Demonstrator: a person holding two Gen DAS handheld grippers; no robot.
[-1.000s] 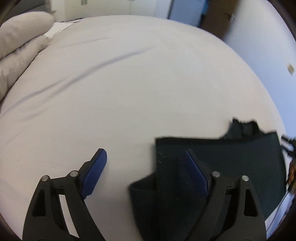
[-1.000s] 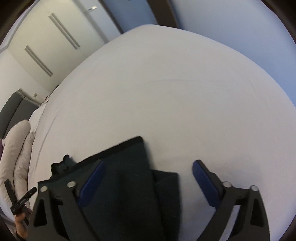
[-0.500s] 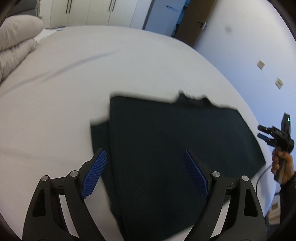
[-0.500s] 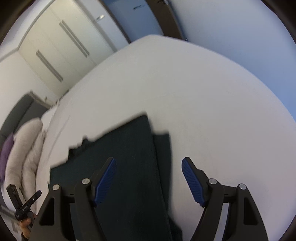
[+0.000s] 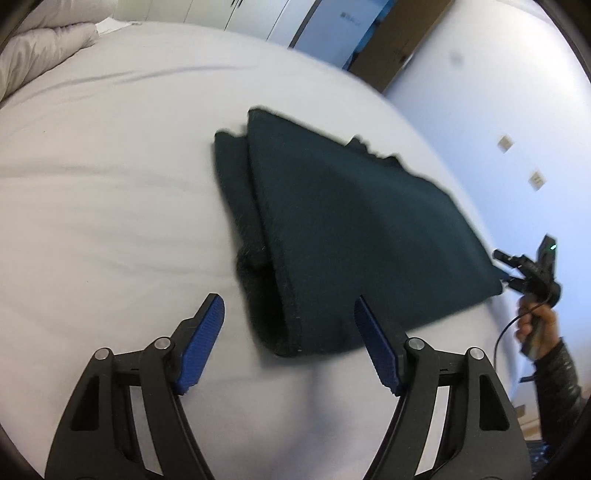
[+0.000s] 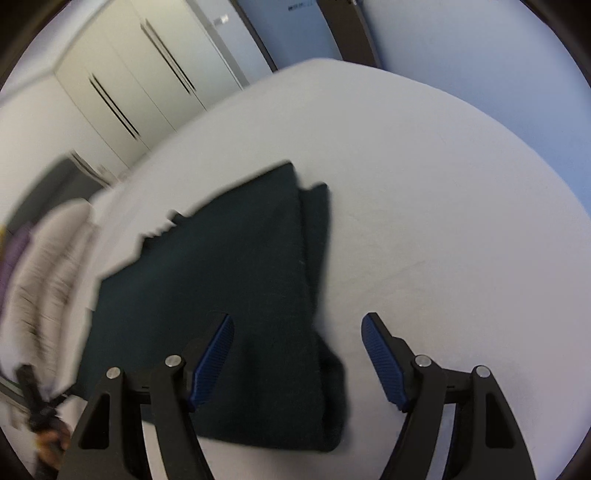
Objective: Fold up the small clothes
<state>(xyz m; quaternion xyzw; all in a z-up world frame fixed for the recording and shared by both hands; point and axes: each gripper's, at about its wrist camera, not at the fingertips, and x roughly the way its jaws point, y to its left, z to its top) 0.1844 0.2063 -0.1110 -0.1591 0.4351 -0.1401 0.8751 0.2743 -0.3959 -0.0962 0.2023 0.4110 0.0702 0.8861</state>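
Observation:
A dark green folded garment point(image 5: 351, 229) lies flat on the white bed sheet point(image 5: 110, 192); it also shows in the right wrist view point(image 6: 240, 295). My left gripper point(image 5: 290, 321) is open and empty, hovering above the garment's near corner. My right gripper point(image 6: 297, 343) is open and empty, above the garment's opposite near corner. The right gripper also shows in the left wrist view point(image 5: 524, 273) at the garment's far right corner, held by a hand. The left gripper shows blurred at the lower left of the right wrist view point(image 6: 37, 402).
Beige pillows point(image 5: 40, 48) lie at the bed's far left. White wardrobe doors point(image 6: 140, 85) and a dark door frame point(image 6: 347, 33) stand behind the bed. A blue-white wall point(image 5: 517, 110) with sockets runs along the right side.
Both grippers have pulled back and up from the garment, staying open. The garment now lies further ahead in both views, folded on the sheet.

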